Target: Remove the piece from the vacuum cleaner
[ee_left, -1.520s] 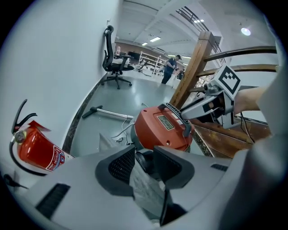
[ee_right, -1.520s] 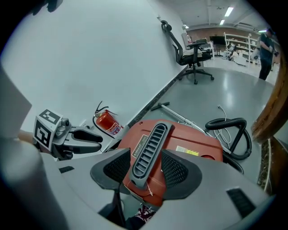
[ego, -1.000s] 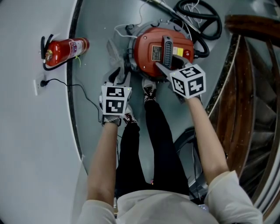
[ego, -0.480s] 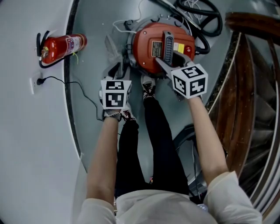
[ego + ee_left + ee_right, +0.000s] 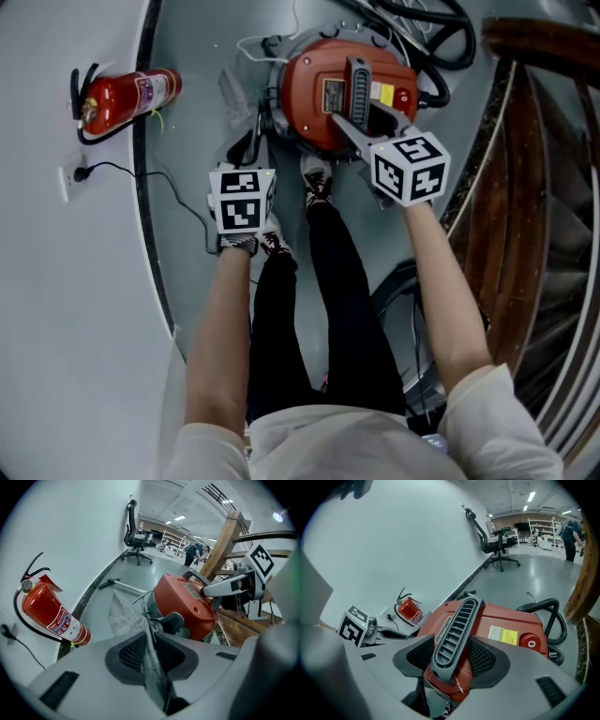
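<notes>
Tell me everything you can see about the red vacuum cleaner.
The vacuum cleaner is a round canister with a glossy red shell, plastic by its look, standing on the grey floor. A grey ribbed handle runs across its top beside a yellow label; a black hose curls behind it. The right gripper is closed on the handle. At its side a thin pale sheet is pinched by the left gripper, whose jaws have just been closing.

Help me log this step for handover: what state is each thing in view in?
left gripper, jaws have just been closing, shut on the grey cloth piece
right gripper, shut on the black handle
grey cloth piece, pinched, not yet clear of the vacuum cleaner
vacuum cleaner, on the floor, hose attached
fire extinguisher, by the wall
plug, in the wall socket
</notes>
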`<state>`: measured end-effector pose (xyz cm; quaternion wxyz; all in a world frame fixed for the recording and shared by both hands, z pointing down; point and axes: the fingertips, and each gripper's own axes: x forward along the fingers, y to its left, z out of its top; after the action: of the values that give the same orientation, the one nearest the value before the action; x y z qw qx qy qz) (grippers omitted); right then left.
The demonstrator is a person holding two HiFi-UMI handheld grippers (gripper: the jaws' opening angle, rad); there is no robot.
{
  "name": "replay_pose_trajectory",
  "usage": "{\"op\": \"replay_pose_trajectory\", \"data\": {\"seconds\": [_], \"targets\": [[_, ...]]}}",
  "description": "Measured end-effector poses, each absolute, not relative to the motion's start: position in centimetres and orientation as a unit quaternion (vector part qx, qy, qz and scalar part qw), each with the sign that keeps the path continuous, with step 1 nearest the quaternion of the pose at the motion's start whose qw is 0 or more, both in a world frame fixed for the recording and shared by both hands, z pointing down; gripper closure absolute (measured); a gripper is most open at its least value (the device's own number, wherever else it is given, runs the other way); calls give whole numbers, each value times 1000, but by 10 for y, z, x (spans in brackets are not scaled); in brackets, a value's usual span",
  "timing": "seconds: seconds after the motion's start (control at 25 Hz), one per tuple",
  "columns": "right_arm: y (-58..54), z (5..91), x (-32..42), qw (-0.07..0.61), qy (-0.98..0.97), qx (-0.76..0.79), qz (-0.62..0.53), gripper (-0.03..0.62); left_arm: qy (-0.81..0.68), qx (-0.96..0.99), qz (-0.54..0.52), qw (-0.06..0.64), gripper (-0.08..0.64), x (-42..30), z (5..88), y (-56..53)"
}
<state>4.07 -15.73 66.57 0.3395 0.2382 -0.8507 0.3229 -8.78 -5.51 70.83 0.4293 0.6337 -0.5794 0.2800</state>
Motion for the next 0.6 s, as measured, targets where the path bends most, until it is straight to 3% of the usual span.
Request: {"op": "replay_pose_trajectory", "data": {"seconds": [0.6], "targets": [[-157,665,41,328,-855,235,326,359,-602,601,309,425,526,-96,710,-51]]}}
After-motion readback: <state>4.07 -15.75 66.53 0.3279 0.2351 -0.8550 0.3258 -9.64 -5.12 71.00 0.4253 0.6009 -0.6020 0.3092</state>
